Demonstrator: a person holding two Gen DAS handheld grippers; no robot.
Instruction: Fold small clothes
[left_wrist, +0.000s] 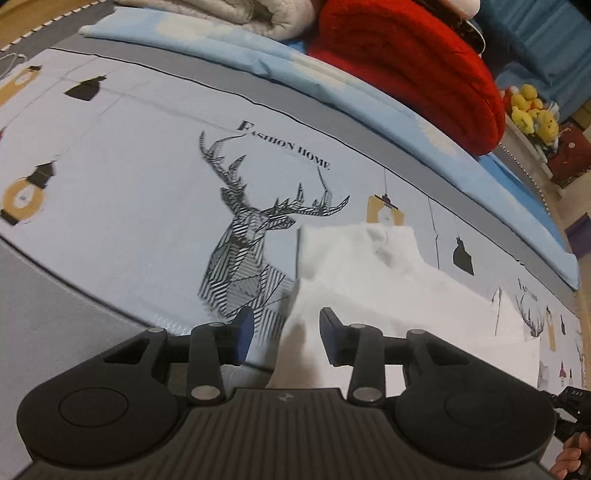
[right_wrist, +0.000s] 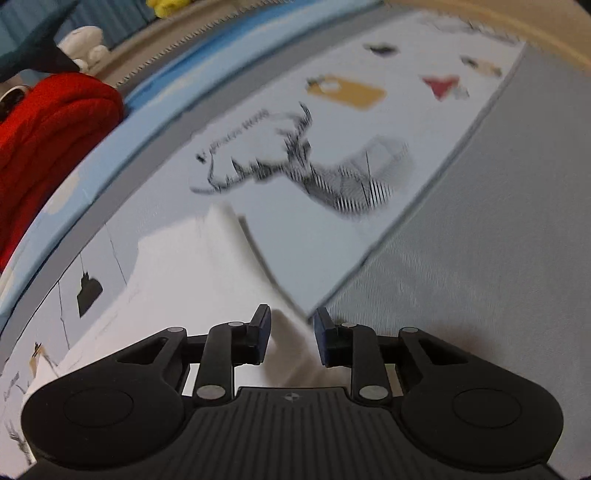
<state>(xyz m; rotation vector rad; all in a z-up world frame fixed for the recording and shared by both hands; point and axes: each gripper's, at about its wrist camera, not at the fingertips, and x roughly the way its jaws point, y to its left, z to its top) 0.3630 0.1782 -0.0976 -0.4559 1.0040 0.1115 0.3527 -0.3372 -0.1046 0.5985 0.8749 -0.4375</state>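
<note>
Reading straight off the bedsheet (left_wrist: 129, 177), the black capitals "FASHION HOME" (left_wrist: 284, 144) arc over a striped geometric deer head (left_wrist: 251, 251) at about twelve o'clock from the left gripper (left_wrist: 286, 334). That left gripper has its blue-padded fingers (left_wrist: 245, 332) spread apart, with a fold of the white garment (left_wrist: 369, 280) rising into the gap between them; the pads are not closed on the cloth. The garment spreads from the gap out toward two o'clock, lying flat on the sheet, its far edge just under a printed yellow tag (left_wrist: 384, 210). Tiny letters, seemingly "DAS", show on a black piece at the lower right edge (left_wrist: 578, 394), next to a hand (left_wrist: 572, 458).

Over on the right wrist view, the picture is smeared by motion and the sheet's lettering is unreadable. The right gripper (right_wrist: 291, 334) also stands spread, the white garment (right_wrist: 192, 266) filling the area from its gap up toward eleven o'clock, a raised ridge of cloth running between the pads. A red blanket (right_wrist: 51, 136) is bundled at ten o'clock, and yellow plush toys (left_wrist: 532, 107) sit at two o'clock in the left view.
</note>
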